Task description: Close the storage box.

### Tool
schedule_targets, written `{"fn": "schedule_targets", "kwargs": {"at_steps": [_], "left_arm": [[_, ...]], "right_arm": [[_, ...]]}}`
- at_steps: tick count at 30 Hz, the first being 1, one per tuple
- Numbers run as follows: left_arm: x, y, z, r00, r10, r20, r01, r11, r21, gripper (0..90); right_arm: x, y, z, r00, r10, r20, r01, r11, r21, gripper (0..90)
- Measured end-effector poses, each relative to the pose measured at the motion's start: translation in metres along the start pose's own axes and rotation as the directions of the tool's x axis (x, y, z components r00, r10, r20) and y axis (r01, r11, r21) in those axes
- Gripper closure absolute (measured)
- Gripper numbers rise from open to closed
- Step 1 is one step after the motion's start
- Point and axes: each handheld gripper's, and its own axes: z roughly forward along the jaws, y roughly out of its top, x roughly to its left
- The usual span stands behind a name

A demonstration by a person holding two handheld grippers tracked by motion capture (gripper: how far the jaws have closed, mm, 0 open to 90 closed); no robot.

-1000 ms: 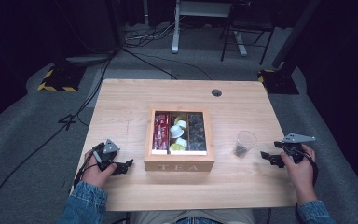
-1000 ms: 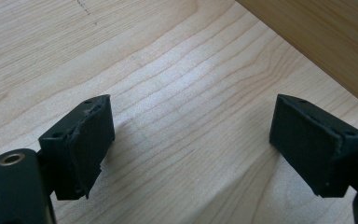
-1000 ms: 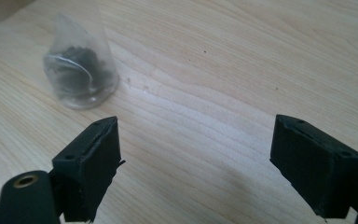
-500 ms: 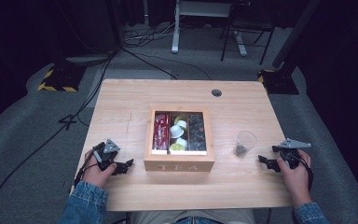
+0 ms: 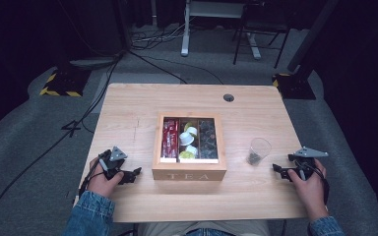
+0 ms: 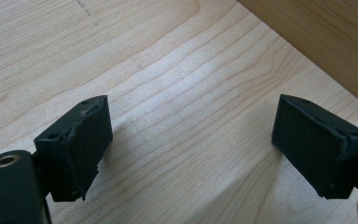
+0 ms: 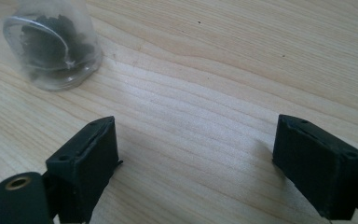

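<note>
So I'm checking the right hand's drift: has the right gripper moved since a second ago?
Yes. The right gripper has slid toward the person, away from the glass cup.

Floor: grey carpet (image 5: 34,147), black cables (image 5: 142,54) trailing over it | Table: pale wood (image 5: 128,113), round cable hole (image 5: 229,98) near far edge | Behind: white desk legs (image 5: 184,29), dark chair legs (image 5: 253,42), yellow-black striped bases (image 5: 59,83) | Surroundings: dim, black.

Tea box (image 5: 189,169) on the table (image 5: 128,108) just right of the left gripper (image 5: 133,173), cup (image 5: 259,150) just beyond and left of the right gripper (image 5: 277,169), between box and claw
</note>
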Motion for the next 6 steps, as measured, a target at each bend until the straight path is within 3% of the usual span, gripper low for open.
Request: {"fn": "schedule_targets", "kwargs": {"at_steps": [6], "left_arm": [[-0.001, 0.0001, 0.0003, 0.9999, -0.009, -0.006, 0.009, 1.0, -0.001, 12.4]], "right_arm": [[0.0002, 0.0, 0.0, 1.0, 0.002, 0.002, -0.002, 1.0, 0.0, 13.8]]}}
